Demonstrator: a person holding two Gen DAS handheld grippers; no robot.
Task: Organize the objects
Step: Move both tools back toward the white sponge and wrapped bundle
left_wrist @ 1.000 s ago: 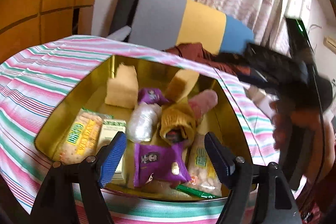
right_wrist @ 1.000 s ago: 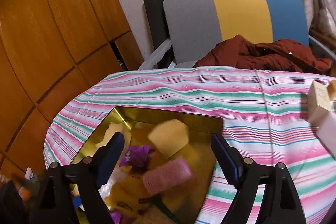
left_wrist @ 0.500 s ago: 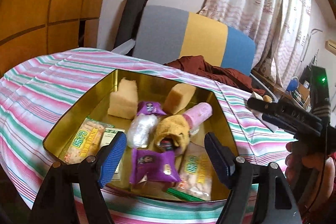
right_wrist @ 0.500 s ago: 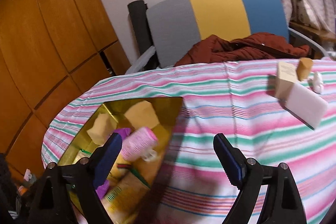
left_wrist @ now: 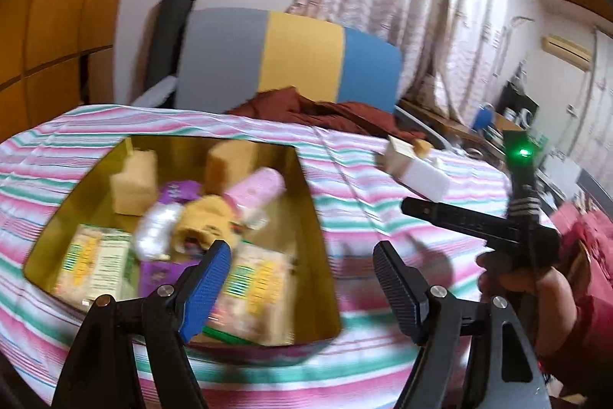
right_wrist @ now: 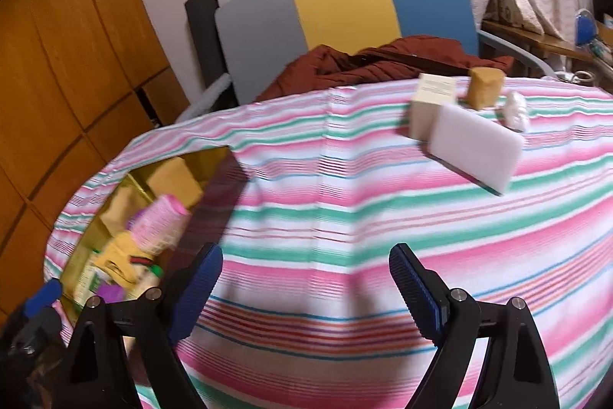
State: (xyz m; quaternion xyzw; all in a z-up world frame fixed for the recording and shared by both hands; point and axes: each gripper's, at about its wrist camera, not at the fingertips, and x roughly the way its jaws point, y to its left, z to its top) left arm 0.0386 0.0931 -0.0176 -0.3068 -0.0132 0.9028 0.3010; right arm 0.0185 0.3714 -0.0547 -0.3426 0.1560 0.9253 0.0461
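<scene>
Both grippers empty, jaws wide: left gripper (left_wrist: 300, 278) parked over gold tin (left_wrist: 318, 255), right gripper (right_wrist: 304, 284) facing white block (right_wrist: 475, 148), probably next pick.

We see a gold tin (left_wrist: 318, 217) sunk among the striped cloth, crowded with snack packets, two tan foam blocks, a pink roll (left_wrist: 256, 186) lying tilted and a yellow knitted piece. Well apart on the cloth stand four loose things — a cream box (right_wrist: 431, 104), a white sponge block (right_wrist: 475, 150) leaning just beside it, a tan block (right_wrist: 484, 87), and a small white object (right_wrist: 515, 110).
</scene>
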